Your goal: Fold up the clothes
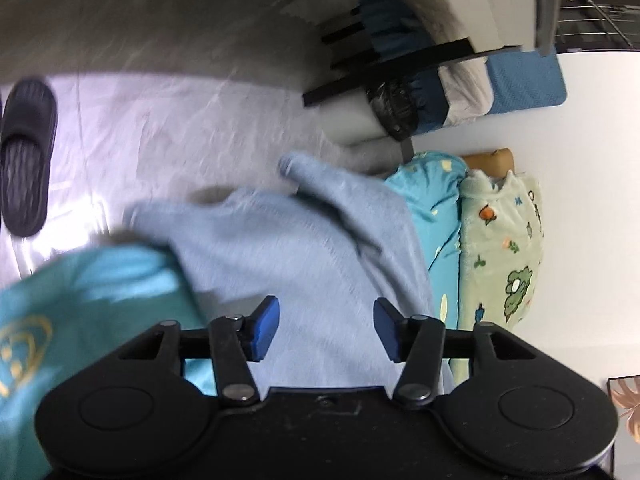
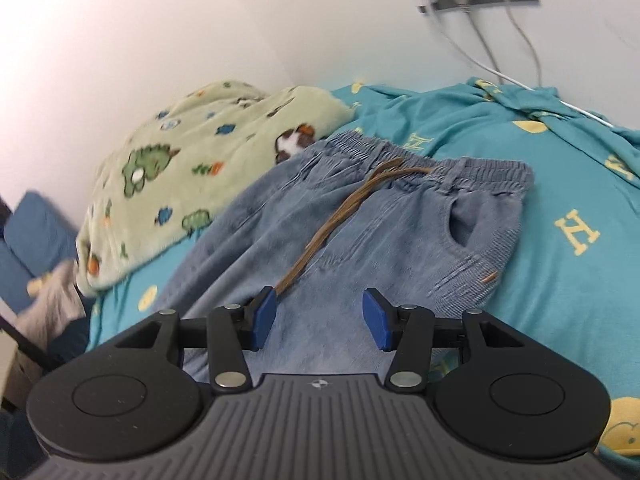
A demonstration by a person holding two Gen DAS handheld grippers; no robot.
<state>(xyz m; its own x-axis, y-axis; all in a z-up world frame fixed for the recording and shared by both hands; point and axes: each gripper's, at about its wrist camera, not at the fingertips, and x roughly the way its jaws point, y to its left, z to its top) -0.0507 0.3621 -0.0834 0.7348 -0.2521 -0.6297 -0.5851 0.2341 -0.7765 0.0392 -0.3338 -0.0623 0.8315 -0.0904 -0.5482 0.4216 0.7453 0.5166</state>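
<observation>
Light blue denim trousers lie on the teal bed sheet, elastic waistband at the far end and a brown drawstring trailing toward me. My right gripper is open and empty just above the trousers' middle. In the left wrist view the trouser legs hang over the bed edge toward the floor, blurred. My left gripper is open and empty, just above that fabric.
A green cartoon-print fleece blanket lies left of the trousers, against the wall. Charger cables hang from a wall socket at the bed's far side. A dark slipper lies on the pale floor. A black bunk frame stands beyond.
</observation>
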